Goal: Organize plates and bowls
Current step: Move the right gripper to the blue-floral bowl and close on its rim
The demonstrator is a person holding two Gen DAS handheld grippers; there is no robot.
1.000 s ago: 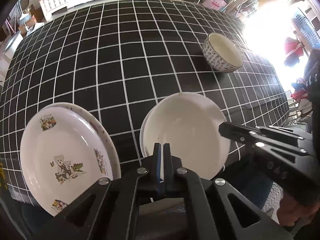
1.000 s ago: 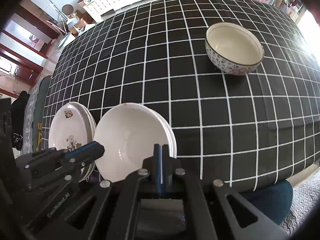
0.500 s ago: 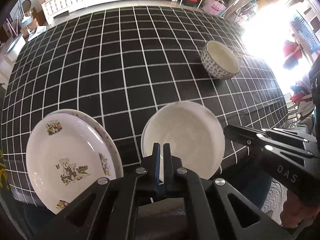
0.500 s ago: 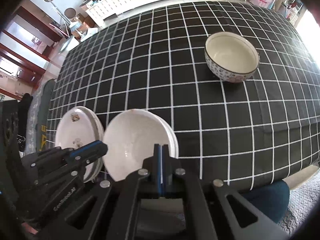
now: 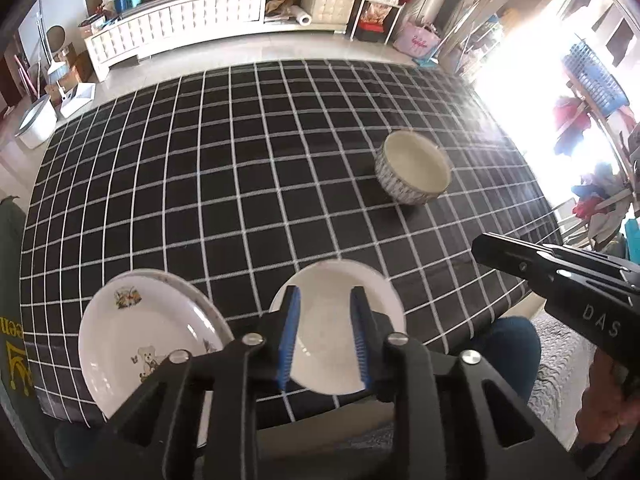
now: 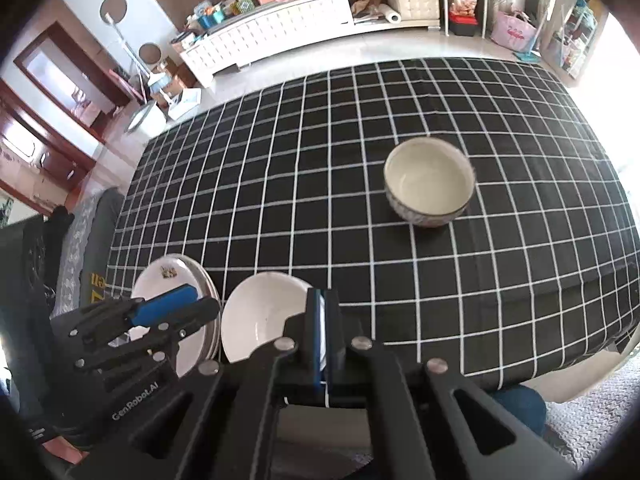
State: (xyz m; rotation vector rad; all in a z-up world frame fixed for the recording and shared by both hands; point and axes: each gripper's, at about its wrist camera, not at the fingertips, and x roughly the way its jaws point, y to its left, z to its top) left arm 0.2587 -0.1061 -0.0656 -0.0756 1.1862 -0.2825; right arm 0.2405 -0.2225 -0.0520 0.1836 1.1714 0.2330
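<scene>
Writing: "GenRobot.AI" is printed on the left tool's body as seen from the right wrist view; "DAS" is on the right tool's body in the left wrist view. Yellow letters show on dark fabric at the desk's left edge, too cut off to read.
Left tool (image 5: 325,334): its blue-padded jaws are opening, with a clear gap between them; nothing is held, and the white bowl shows through the gap below.
Right tool (image 6: 321,334): jaws together, nothing between the pads.
Cartoon plates (image 5: 148,344): a stack with a bear print on top, at the near left of the desk (image 5: 224,184), which wears a black cloth with a white grid.
White bowl (image 5: 332,320): just right of the plates, near the front edge; it looks like two nested, though I cannot be sure.
Patterned bowl (image 6: 430,182): alone, well apart toward the far right.
Change: a second ago both tools were closed low over the white bowl; now both sit higher, more of the room shows, and the dishes have not moved.
</scene>
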